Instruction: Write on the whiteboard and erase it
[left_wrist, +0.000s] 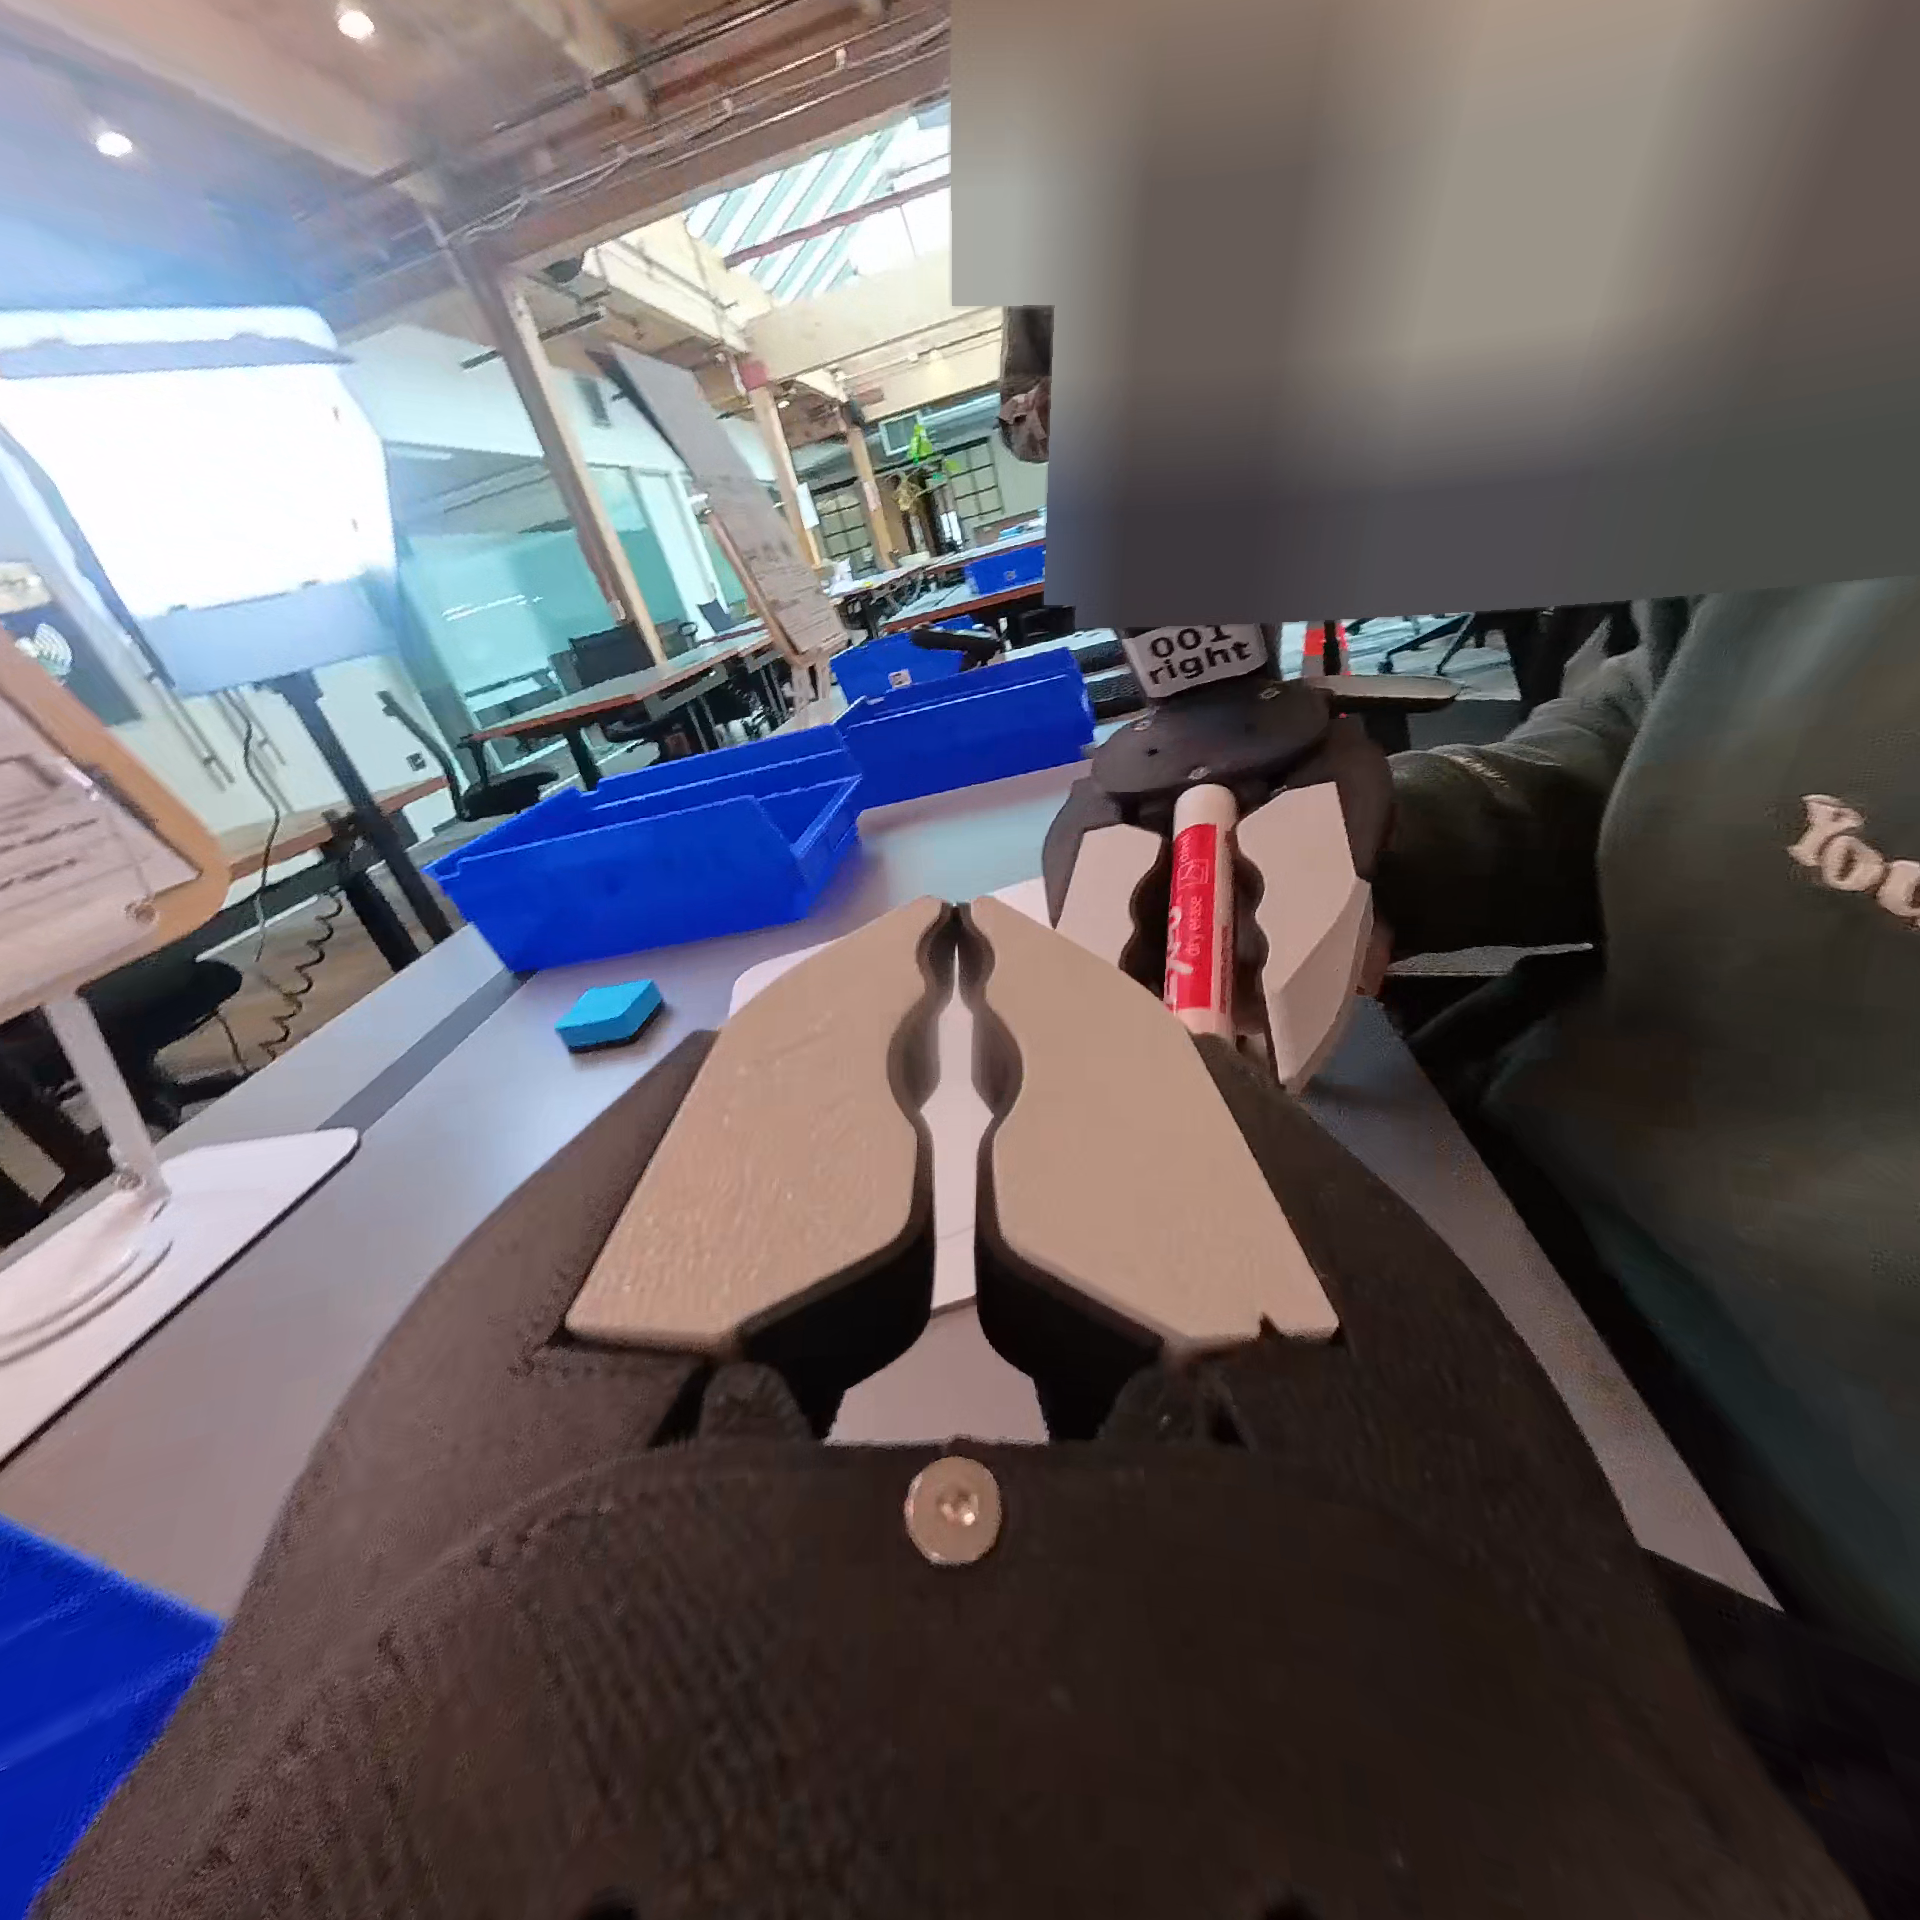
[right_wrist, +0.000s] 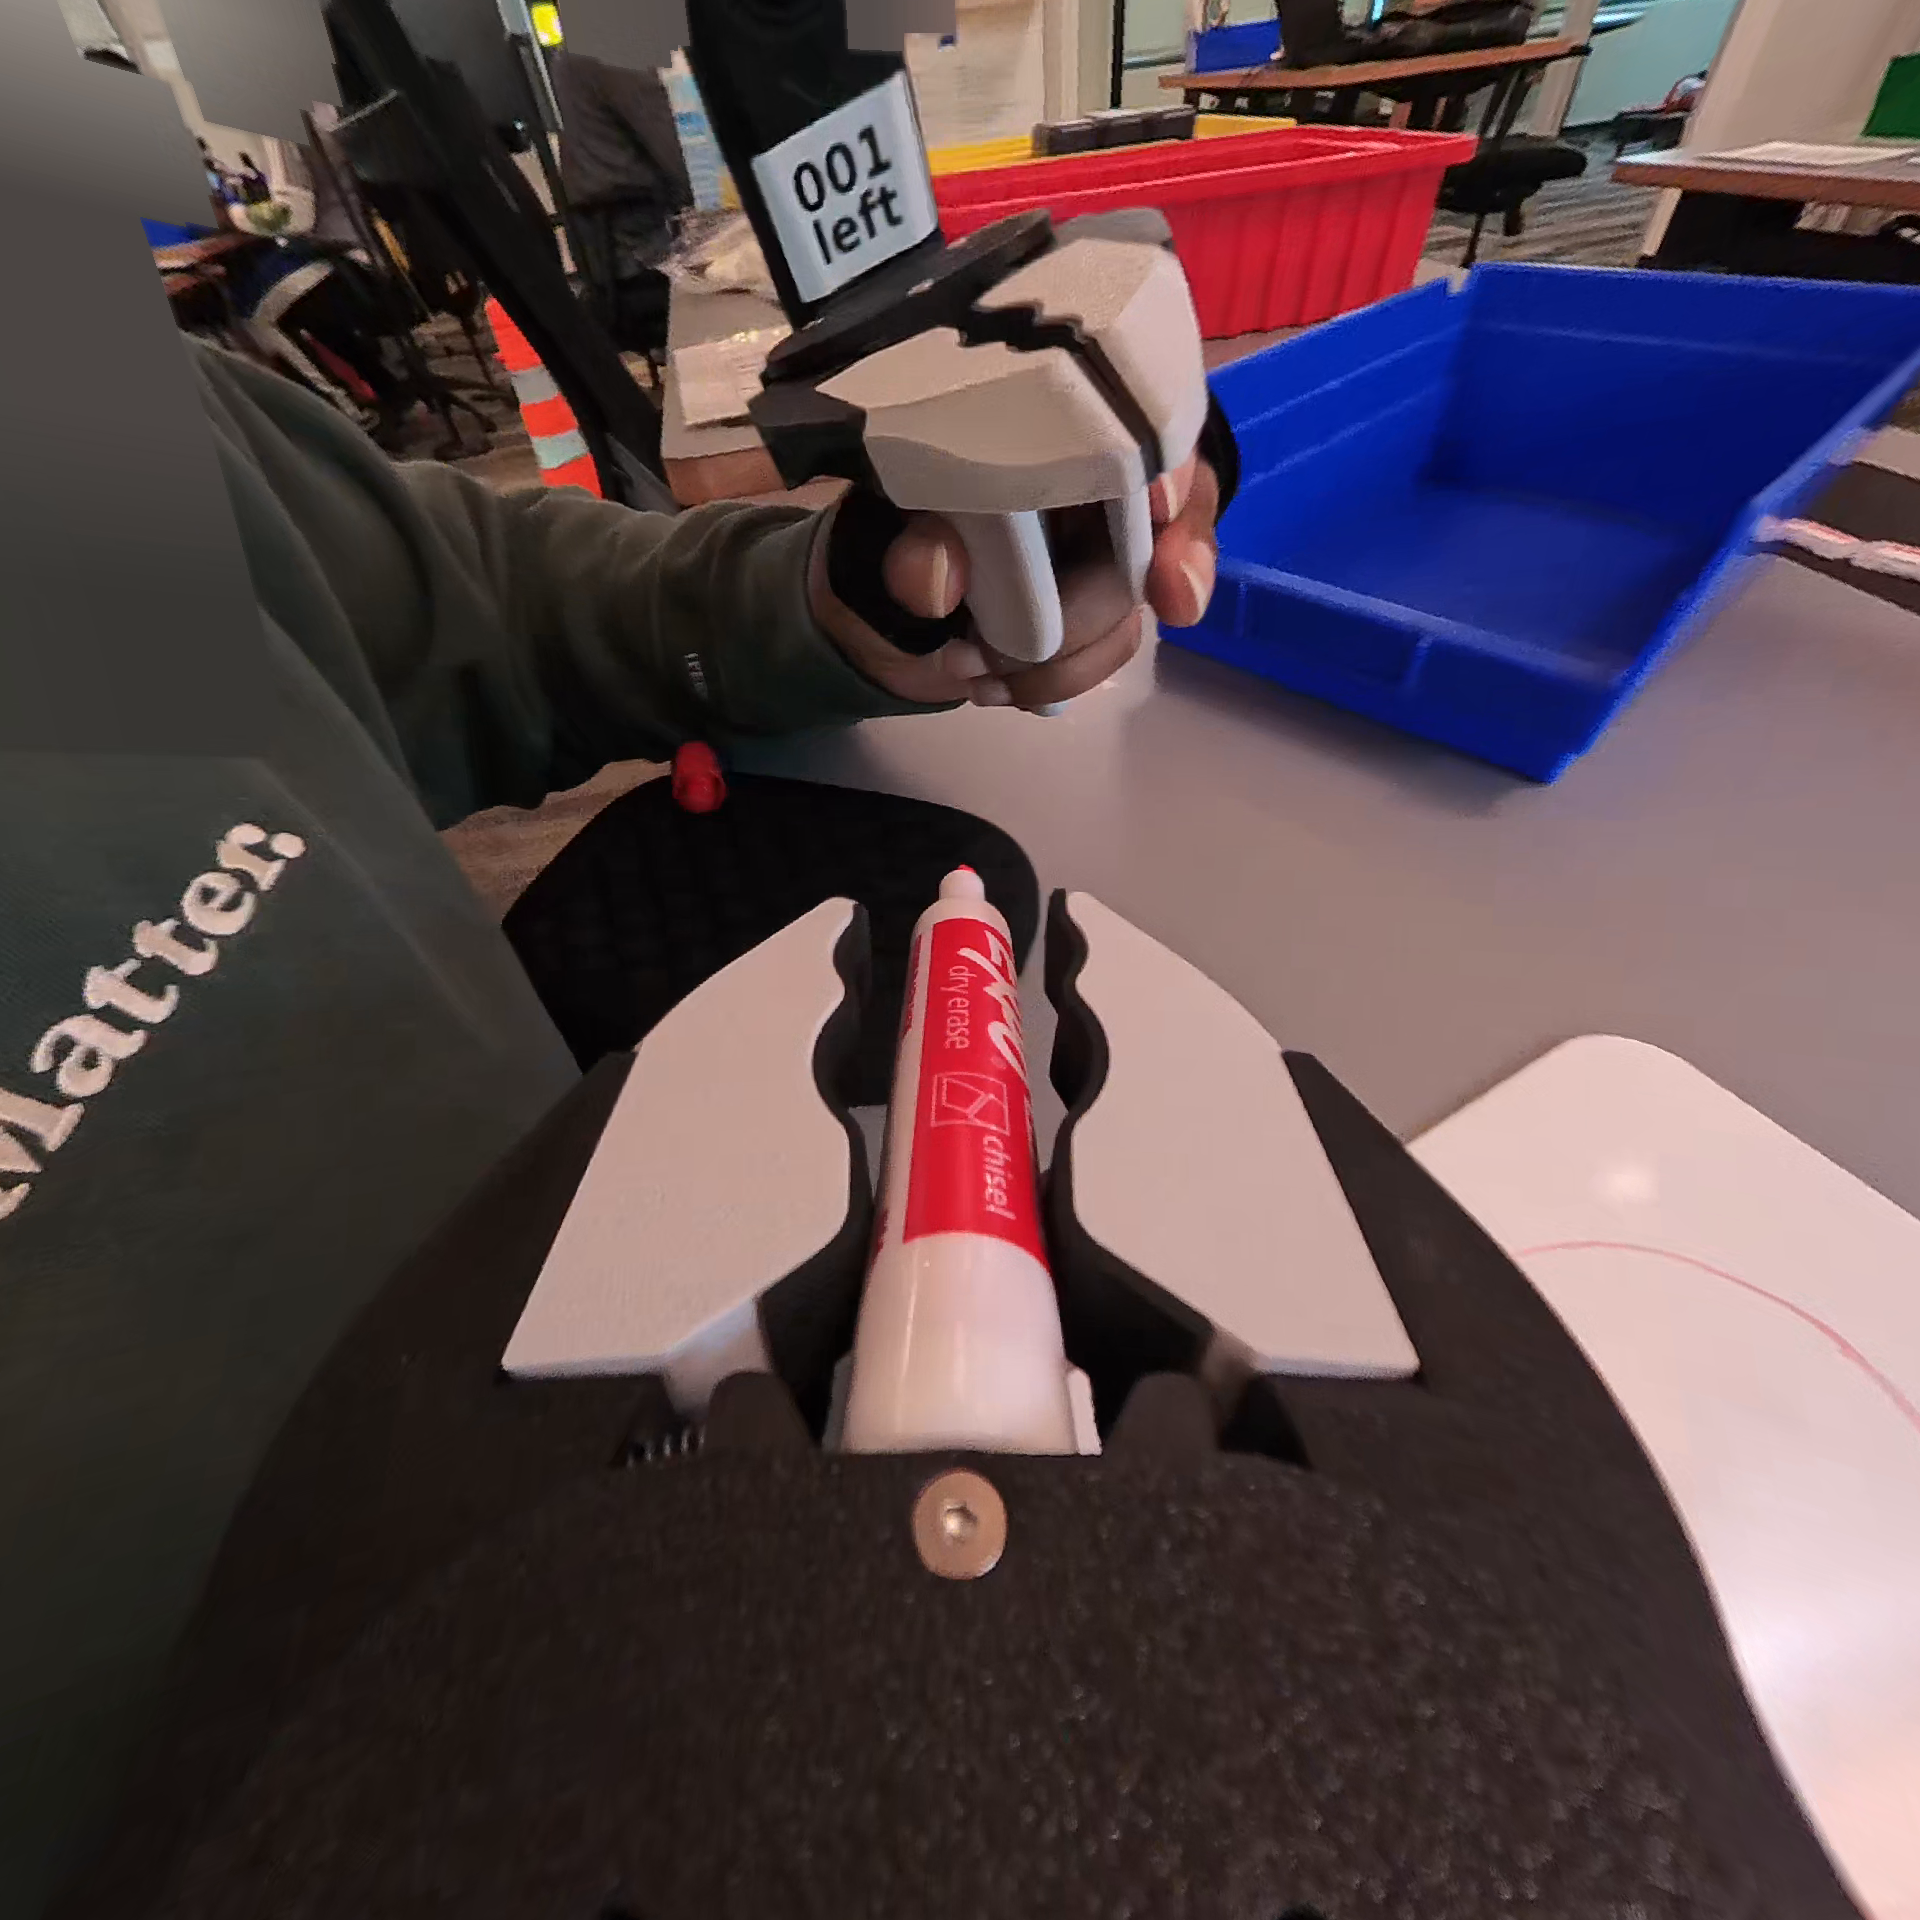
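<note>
Right wrist view: my right hand-held gripper (right_wrist: 961, 1039) is clamped on the uncapped red dry-erase marker (right_wrist: 961, 1164); whiteboard (right_wrist: 1662, 1455) at 4 o'clock already carries a red line. Left hand-held gripper (left_wrist: 961, 925) clenched, empty. Blue eraser (left_wrist: 610, 1013) at 10 o'clock on the tabletop (left_wrist: 416, 1174), untouched. Erasing left, I'd judge.

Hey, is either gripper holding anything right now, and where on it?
The right gripper clamps the red marker around the middle of its barrel, tip forward. The left gripper is shut on nothing.
</note>
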